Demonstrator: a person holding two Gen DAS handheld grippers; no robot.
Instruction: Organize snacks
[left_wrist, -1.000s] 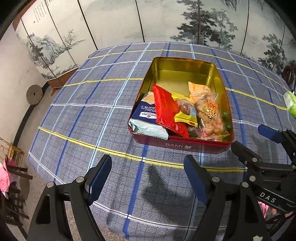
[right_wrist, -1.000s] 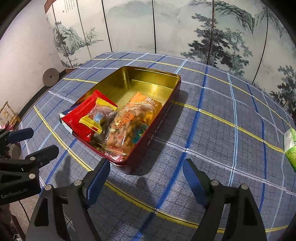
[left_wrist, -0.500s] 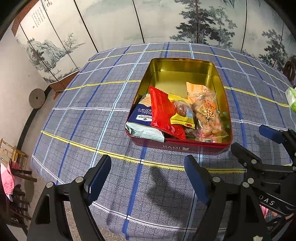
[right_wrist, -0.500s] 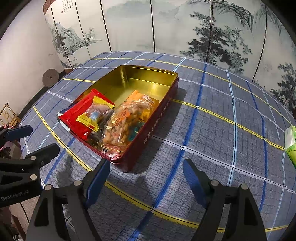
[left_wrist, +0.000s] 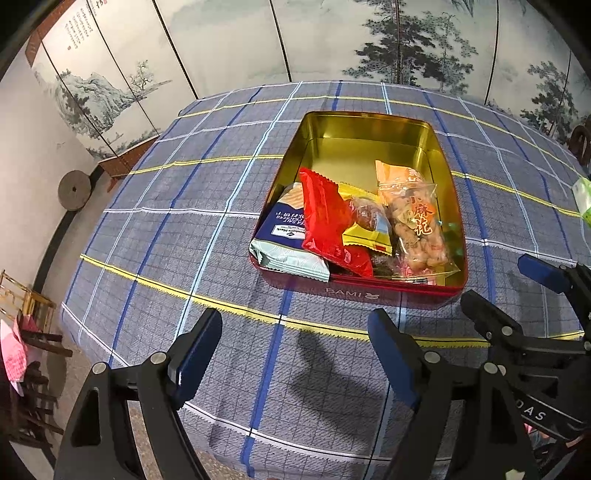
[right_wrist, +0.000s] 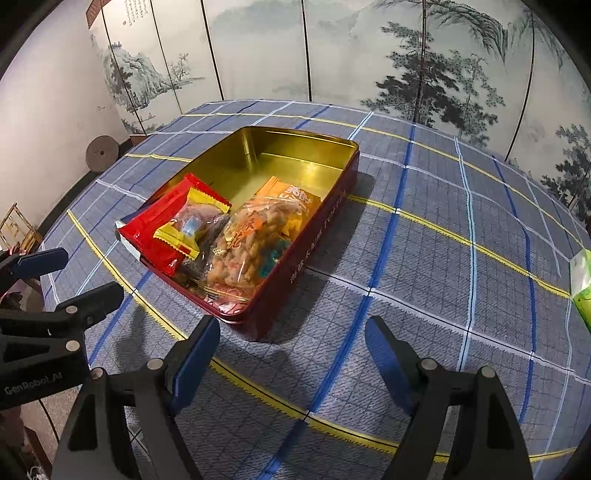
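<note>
Tin (left_wrist: 373, 127): centre frame on the plaid cloth (left_wrist: 166, 221), long axis running toward the top edge.
Snack packets (left_wrist: 332, 225): piled at near end, overlapping, lower ones hidden.
Green packet (right_wrist: 583, 284): cut off, right edge.
Left gripper (left_wrist: 295, 354): agape, empty.
Right gripper (right_wrist: 291, 354): agape, empty.

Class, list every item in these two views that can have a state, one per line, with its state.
tin: open, no lid on, near half filled with snacks
red packet: sealed, lying in the tin
clear twist-snack bag: sealed, lying in the tin
green packet: on the cloth, outside the tin
left gripper: open, empty
right gripper: open, empty
</note>
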